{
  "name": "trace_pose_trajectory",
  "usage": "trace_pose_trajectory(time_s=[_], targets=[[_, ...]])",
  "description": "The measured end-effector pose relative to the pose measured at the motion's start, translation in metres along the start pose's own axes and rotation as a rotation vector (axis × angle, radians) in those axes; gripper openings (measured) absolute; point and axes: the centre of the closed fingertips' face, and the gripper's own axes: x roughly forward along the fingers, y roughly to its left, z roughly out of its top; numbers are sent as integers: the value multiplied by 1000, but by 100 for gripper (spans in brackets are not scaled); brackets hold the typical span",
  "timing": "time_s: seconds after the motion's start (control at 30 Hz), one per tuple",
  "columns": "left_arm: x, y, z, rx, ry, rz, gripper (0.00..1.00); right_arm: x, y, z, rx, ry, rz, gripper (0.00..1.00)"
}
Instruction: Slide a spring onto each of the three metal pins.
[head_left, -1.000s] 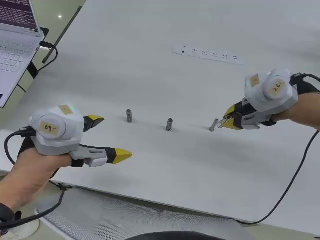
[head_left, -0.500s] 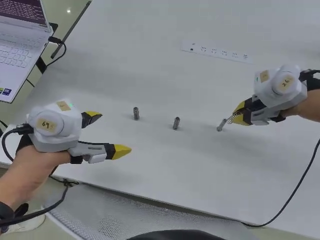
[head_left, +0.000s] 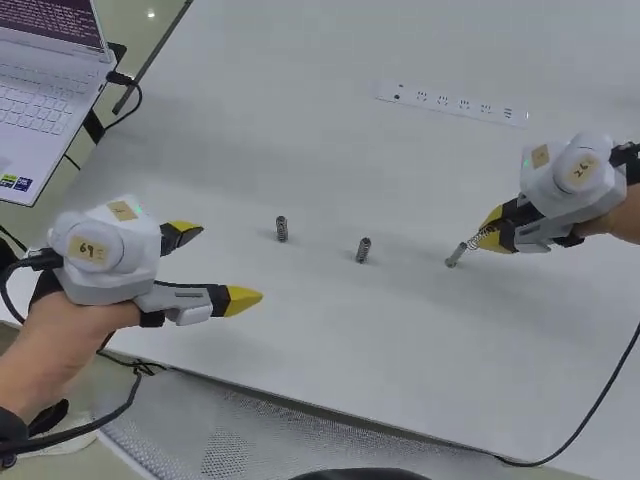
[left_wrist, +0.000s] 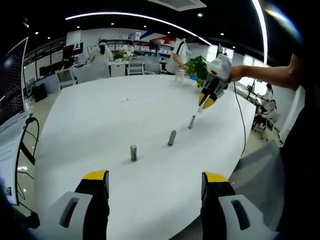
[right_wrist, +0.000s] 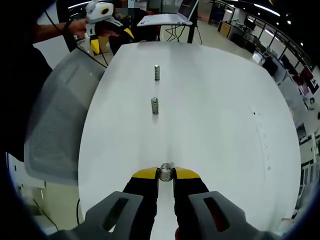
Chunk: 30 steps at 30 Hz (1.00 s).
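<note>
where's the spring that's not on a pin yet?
Head view, right side: the spring is pinched in the right gripper, with its free end close to the top of the bare rightmost pin.

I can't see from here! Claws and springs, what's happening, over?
Right claw shut on spring, close to bare third pin. Left claw open, idle. Other two pins sprung. Path looks clear.

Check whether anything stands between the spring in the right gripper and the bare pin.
Nothing visible does. The spring in the right gripper is close to the bare pin's top, with no object between them.
</note>
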Motion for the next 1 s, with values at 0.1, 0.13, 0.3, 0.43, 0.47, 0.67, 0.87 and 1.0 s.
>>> trace_pose_trajectory(time_s=[0.1,0.13,0.3,0.43,0.47,0.67,0.87,1.0], targets=[[2,-1,0,1,5,-3,72,2,0,-2,-1,4,4,8],[2,-1,0,1,6,-4,72,3,-1,-2,-2,6,7,8],[4,-1,1,-3,7,-3,72,5,-4,-4,-2,8,4,8],[4,0,1,-2,11,-3,72,7,-4,-4,-5,13,11,8],[4,0,1,-2,12,-3,72,8,-4,-5,-4,13,13,8],[2,1,1,-3,14,1,72,9,-6,-4,-7,15,10,9],[1,3,0,-8,13,3,72,12,-6,-3,-10,17,18,9],[0,4,1,-10,11,6,72,15,-6,-2,-15,21,23,9]])
